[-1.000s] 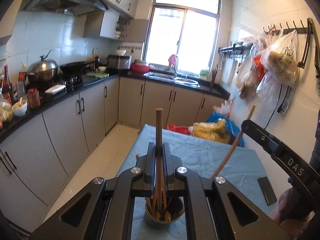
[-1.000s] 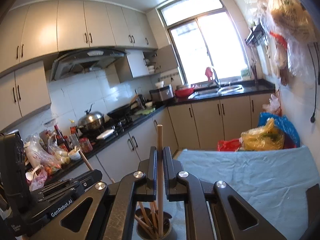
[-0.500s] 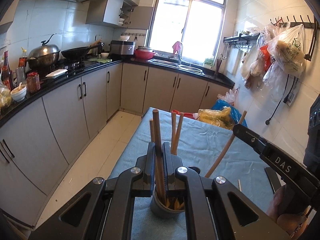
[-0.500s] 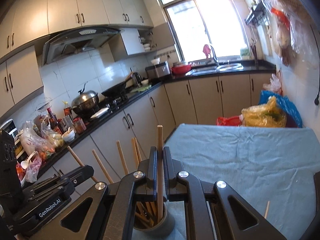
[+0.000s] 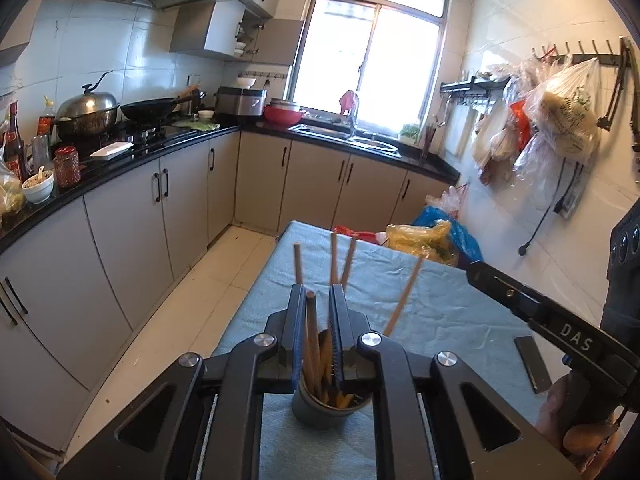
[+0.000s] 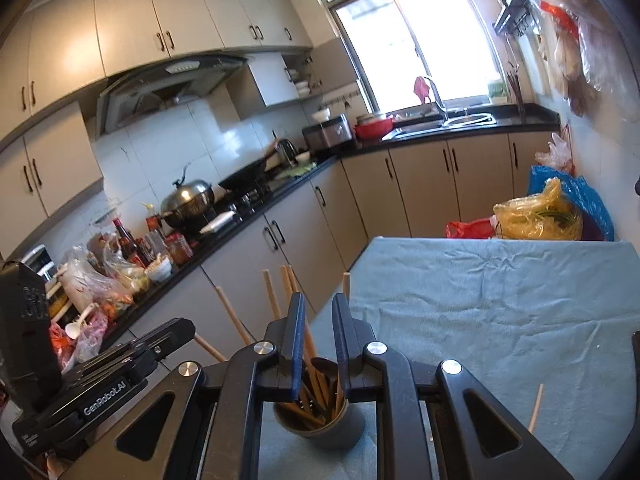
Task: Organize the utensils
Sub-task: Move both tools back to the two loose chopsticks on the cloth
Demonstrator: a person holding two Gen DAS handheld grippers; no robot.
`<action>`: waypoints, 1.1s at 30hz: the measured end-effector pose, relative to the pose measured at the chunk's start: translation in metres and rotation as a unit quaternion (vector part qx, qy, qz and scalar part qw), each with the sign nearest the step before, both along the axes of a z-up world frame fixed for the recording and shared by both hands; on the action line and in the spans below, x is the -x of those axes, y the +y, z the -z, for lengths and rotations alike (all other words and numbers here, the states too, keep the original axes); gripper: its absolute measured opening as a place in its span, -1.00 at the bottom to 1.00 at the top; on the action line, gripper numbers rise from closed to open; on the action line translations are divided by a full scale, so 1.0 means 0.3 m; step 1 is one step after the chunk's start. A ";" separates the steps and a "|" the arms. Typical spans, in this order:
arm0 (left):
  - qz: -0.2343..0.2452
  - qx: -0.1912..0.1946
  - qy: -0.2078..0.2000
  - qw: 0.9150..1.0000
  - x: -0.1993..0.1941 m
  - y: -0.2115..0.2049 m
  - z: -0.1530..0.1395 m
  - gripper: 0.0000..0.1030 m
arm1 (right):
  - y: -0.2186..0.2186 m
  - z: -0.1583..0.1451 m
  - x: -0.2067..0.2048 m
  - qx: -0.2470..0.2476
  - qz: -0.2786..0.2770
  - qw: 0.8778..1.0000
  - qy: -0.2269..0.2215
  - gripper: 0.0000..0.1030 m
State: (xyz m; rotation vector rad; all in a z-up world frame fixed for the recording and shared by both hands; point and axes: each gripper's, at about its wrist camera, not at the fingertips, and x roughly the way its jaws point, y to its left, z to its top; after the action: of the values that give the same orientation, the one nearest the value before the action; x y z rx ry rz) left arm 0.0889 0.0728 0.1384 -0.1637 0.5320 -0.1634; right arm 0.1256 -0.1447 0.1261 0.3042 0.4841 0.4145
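A dark grey cup (image 5: 316, 410) stands on the blue cloth and holds several wooden chopsticks (image 5: 298, 264). My left gripper (image 5: 318, 292) hangs just over the cup; its jaws are opening. One chopstick (image 5: 312, 320) stands loose between them, resting in the cup with neither pad pressing on it. In the right wrist view the same cup (image 6: 320, 424) sits under my right gripper (image 6: 319, 300), whose jaws are also opening, with chopsticks (image 6: 310, 344) leaning in the gap untouched. Each gripper appears at the edge of the other's view.
The blue cloth (image 6: 480, 312) covers the table; one loose chopstick (image 6: 535, 408) lies on it at the right. A flat black bar (image 5: 532, 364) lies near the right hand. Plastic bags (image 5: 424, 240) sit beyond the far edge. Counters and cabinets run along the left.
Both grippers sank toward the cup, each carrying a chopstick into it. Their jaws then parted, and both chopsticks now stand free among the others.
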 end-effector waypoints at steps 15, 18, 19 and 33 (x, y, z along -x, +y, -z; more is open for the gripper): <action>0.083 -0.030 0.022 0.996 0.187 -0.207 0.109 -0.78 | -0.363 0.191 0.215 -0.014 0.078 0.994 0.070 -0.70; 0.110 -0.046 0.058 0.991 0.191 -0.298 0.215 -0.78 | -0.435 0.276 0.240 -0.027 0.094 0.990 0.100 -0.70; 0.116 -0.052 0.068 0.990 0.192 -0.321 0.247 -0.78 | -0.453 0.294 0.246 -0.028 0.099 0.989 0.106 -0.70; 0.123 -0.124 0.181 0.968 0.142 -0.443 0.621 -0.77 | -0.599 0.508 0.145 -0.035 0.132 0.967 0.217 -0.70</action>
State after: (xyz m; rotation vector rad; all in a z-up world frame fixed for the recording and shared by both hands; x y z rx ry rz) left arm 0.0462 -0.0601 -0.0478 0.1212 0.9323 -0.3100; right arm 0.0820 -0.3242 -0.0263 0.5254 0.8469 0.1009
